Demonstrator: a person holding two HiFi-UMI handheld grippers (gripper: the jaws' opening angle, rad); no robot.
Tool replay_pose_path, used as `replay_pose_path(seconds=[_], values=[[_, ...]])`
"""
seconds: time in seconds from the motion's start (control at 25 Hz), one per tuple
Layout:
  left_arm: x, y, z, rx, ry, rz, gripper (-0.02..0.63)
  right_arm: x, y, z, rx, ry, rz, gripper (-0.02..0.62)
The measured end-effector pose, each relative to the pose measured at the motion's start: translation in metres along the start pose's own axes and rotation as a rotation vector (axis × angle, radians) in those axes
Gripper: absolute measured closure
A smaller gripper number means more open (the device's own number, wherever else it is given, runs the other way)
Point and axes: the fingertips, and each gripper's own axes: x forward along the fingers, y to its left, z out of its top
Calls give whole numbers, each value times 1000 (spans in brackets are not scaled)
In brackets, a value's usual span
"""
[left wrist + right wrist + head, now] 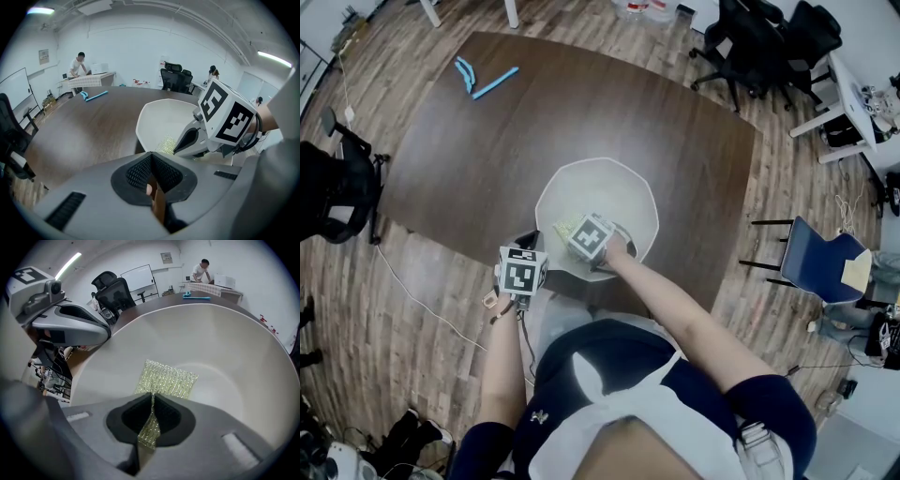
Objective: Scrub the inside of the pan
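Dark office table (487,141) carries the white pan (630,192) at its near edge, where the left gripper (152,176) is clamped on a brown strip, likely the pan's handle (158,206). Scrubbing looks under way: the right gripper (152,404) pinches a glittery scouring pad (171,378) against the pan's inner wall. The next move probably calls for sweeping the pad firmly across the bottom while the left gripper steadies the pan.

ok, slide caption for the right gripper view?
Right gripper shut on a glittery yellow-green scrub cloth lying against the inside of the white pan; left gripper at the rim.
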Motion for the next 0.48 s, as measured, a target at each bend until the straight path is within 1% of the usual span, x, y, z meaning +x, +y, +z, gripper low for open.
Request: replay_pose_path(seconds=[0.12, 0.24, 0.36, 0.48], values=[[3, 1, -2, 8, -5, 1, 604, -2, -6, 6, -36, -13, -35, 578], [2, -2, -2, 13, 2, -4, 604, -1, -9, 4, -23, -14, -37, 578], [-1, -3, -2, 8, 10, -12, 604, 1, -6, 3, 20, -12, -10, 578], [0, -3, -1, 5, 8, -14, 604, -1, -17, 12, -8, -33, -48, 578]])
